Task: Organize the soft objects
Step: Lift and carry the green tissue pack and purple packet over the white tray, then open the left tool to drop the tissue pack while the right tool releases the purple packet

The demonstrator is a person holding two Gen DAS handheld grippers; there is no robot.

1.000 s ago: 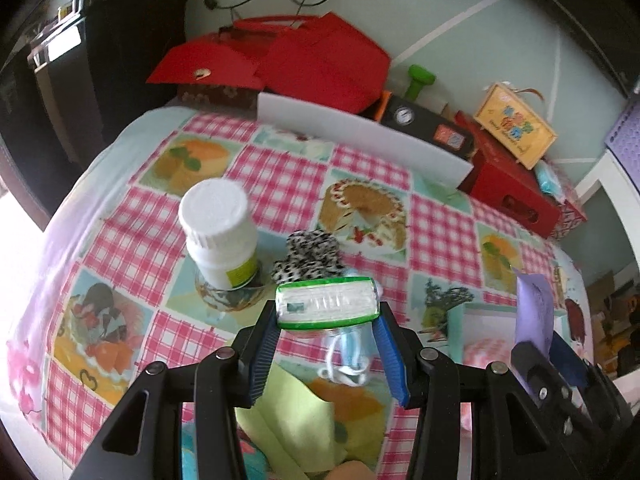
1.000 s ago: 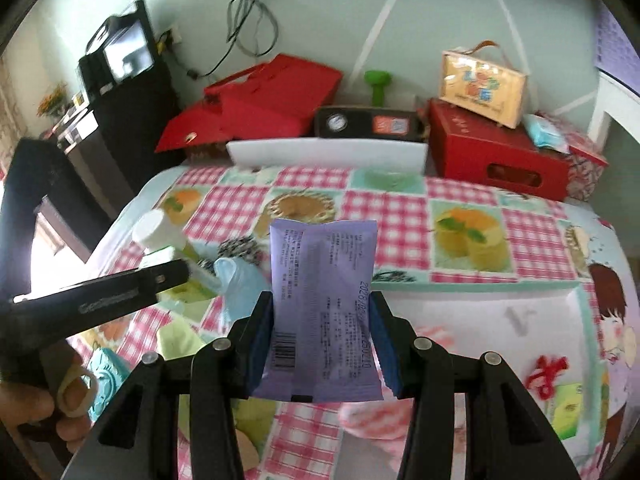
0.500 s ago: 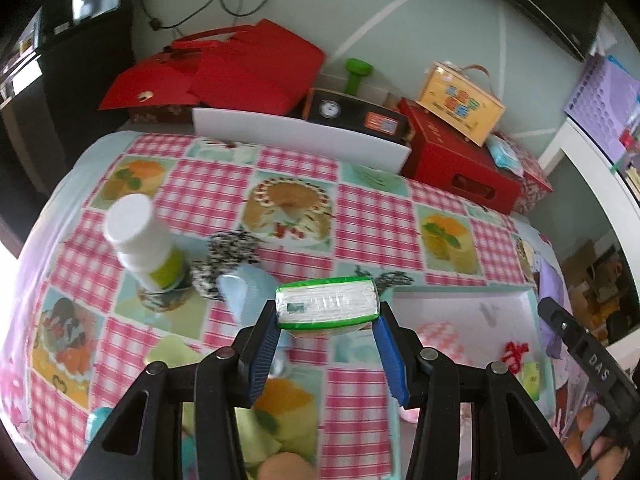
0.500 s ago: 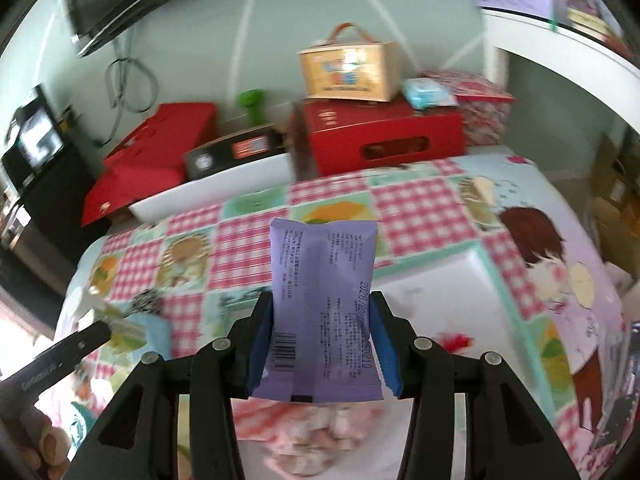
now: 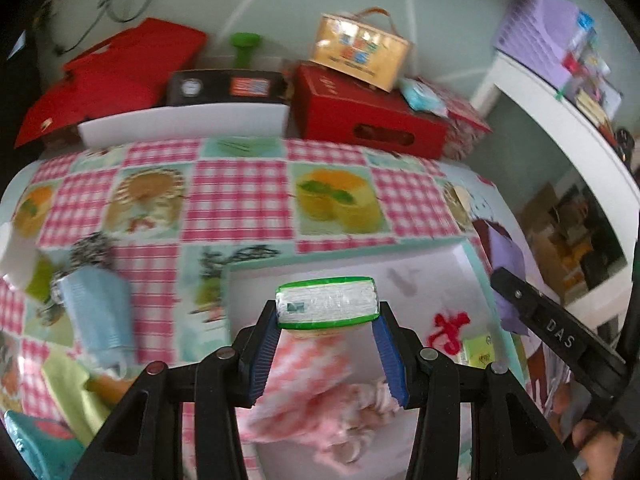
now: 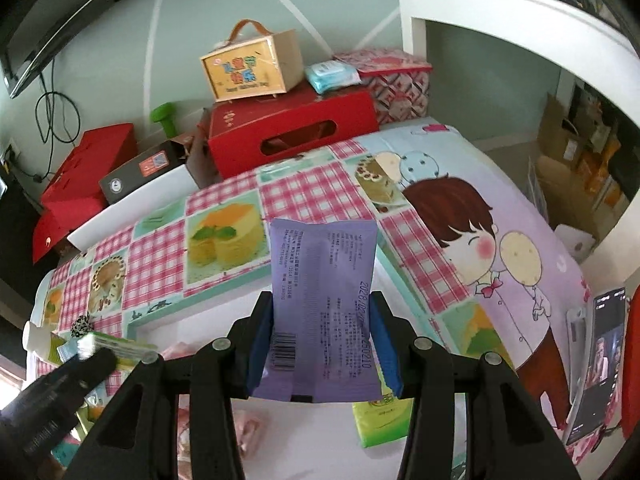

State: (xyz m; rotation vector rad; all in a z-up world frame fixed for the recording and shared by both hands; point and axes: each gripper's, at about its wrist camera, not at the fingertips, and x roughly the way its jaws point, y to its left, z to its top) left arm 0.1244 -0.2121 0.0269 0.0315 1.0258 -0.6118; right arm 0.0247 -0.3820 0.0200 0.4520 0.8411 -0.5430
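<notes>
My left gripper (image 5: pixel 326 320) is shut on a green-edged tissue pack (image 5: pixel 326 302) and holds it above the white tray (image 5: pixel 424 272). A pink checked cloth (image 5: pixel 320 388) and a green packet (image 5: pixel 478 350) lie in the tray. My right gripper (image 6: pixel 322 320) is shut on a purple wipes packet (image 6: pixel 324 312), upright above the tray's right part (image 6: pixel 208 322); the green packet (image 6: pixel 384 412) lies below it. The left gripper with its pack (image 6: pixel 104 346) shows at the lower left of the right wrist view. The purple packet (image 5: pixel 506 256) shows at the right of the left wrist view.
A blue face mask (image 5: pixel 98 308), a black-and-white scrunchie (image 5: pixel 90 246), a white bottle (image 5: pixel 18 256) and yellow-green cloth (image 5: pixel 68 380) lie left of the tray. Red boxes (image 5: pixel 360 116) and a white board (image 5: pixel 184 124) line the table's far edge. A phone (image 6: pixel 600 360) lies at the right.
Both grippers have swung right with their packs. The left gripper has moved from over the mask and bottle to over the tray. The right gripper now faces the table's right side.
</notes>
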